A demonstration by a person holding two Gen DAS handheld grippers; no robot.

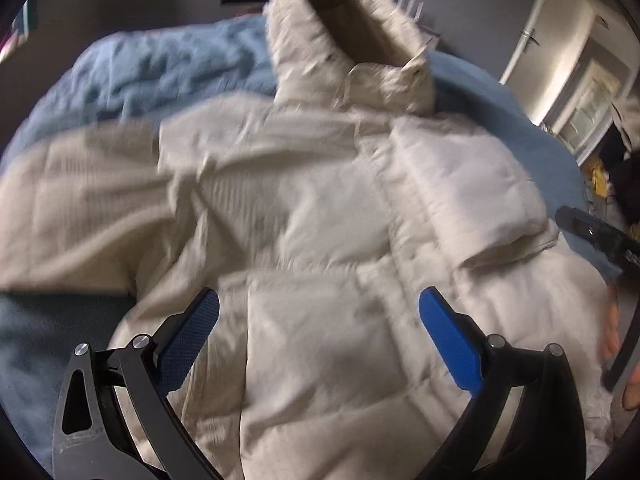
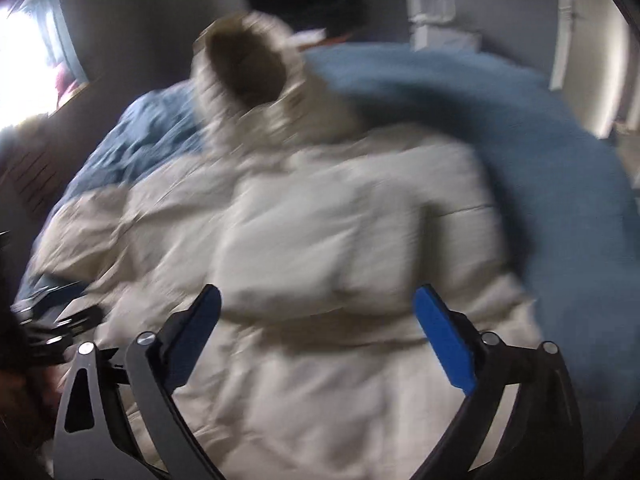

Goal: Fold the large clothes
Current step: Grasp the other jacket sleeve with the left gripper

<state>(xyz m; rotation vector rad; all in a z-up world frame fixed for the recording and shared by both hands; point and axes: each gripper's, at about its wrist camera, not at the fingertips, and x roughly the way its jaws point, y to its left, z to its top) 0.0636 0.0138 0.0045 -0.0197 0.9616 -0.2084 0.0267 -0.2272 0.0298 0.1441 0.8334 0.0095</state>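
Observation:
A cream puffer jacket (image 1: pixel 312 208) lies spread on a blue blanket (image 1: pixel 152 68), hood (image 1: pixel 344 40) pointing away from me. One sleeve (image 1: pixel 472 184) is folded across its chest. My left gripper (image 1: pixel 319 304) hovers open over the lower front of the jacket, nothing between its blue pads. At the right edge of the left wrist view a black finger (image 1: pixel 592 232) of the other gripper shows beside the folded sleeve. The right wrist view is blurred: my right gripper (image 2: pixel 317 300) stands wide open above the jacket (image 2: pixel 320 240), holding nothing. The hood (image 2: pixel 248 68) shows at the top.
The blue blanket (image 2: pixel 540 160) covers the bed around the jacket. A grey wall and a white door (image 1: pixel 536 28) lie beyond the bed. A bright window (image 2: pixel 24 64) shows at the far left. A hand (image 1: pixel 616 340) appears at the right edge.

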